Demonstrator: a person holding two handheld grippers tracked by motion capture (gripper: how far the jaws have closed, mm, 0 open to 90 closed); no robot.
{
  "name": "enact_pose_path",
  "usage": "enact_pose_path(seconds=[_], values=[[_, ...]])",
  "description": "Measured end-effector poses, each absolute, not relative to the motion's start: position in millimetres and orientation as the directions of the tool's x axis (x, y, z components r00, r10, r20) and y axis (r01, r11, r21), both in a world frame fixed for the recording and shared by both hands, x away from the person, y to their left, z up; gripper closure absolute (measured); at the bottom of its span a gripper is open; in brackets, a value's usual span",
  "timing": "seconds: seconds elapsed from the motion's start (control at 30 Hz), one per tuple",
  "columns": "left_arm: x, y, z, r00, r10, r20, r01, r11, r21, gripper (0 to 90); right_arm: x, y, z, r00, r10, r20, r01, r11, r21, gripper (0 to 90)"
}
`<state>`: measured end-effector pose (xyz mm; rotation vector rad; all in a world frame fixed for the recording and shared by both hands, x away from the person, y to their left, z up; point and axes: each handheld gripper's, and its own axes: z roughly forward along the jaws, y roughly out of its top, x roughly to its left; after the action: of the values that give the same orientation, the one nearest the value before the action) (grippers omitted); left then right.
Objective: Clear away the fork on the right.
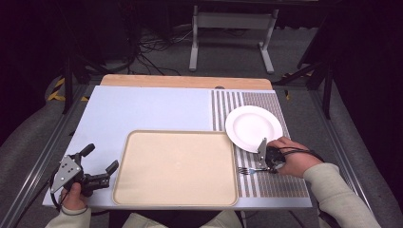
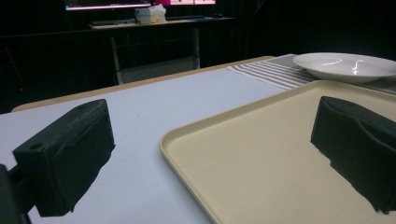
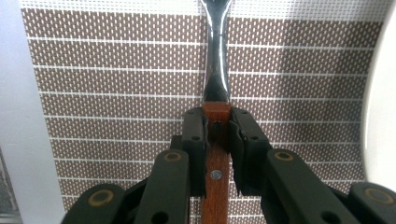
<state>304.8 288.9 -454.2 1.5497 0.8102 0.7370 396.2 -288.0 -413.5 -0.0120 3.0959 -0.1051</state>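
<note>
Right gripper view has our right gripper (image 3: 217, 140) clamped on the wooden handle of a fork (image 3: 216, 70), jaws squeezed in tight on both sides, the steel neck running away over the brown woven placemat (image 3: 116, 84). From the high view we see the fork lying flat on that mat, just below the white plate (image 1: 253, 126) and right beside the beige tray (image 1: 176, 166). Our left gripper (image 1: 100, 166) sits wide open with nothing in it, at the tray's left edge.
</note>
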Motion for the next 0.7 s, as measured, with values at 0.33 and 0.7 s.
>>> enact_pose_path(seconds=[0.33,0.7], values=[[305.1,289.2,-454.5,0.561,0.828,0.011,0.095,-0.078,0.992,0.0,396.5,-286.1,-413.2,-0.999,-0.016,-0.043,-0.012,0.996,-0.085,77.5],[305.1,288.4,-454.3,0.560,0.829,0.011,0.096,-0.077,0.992,0.0,393.0,-288.6,-399.4,-0.999,0.014,-0.041,0.016,0.998,-0.064,77.6]])
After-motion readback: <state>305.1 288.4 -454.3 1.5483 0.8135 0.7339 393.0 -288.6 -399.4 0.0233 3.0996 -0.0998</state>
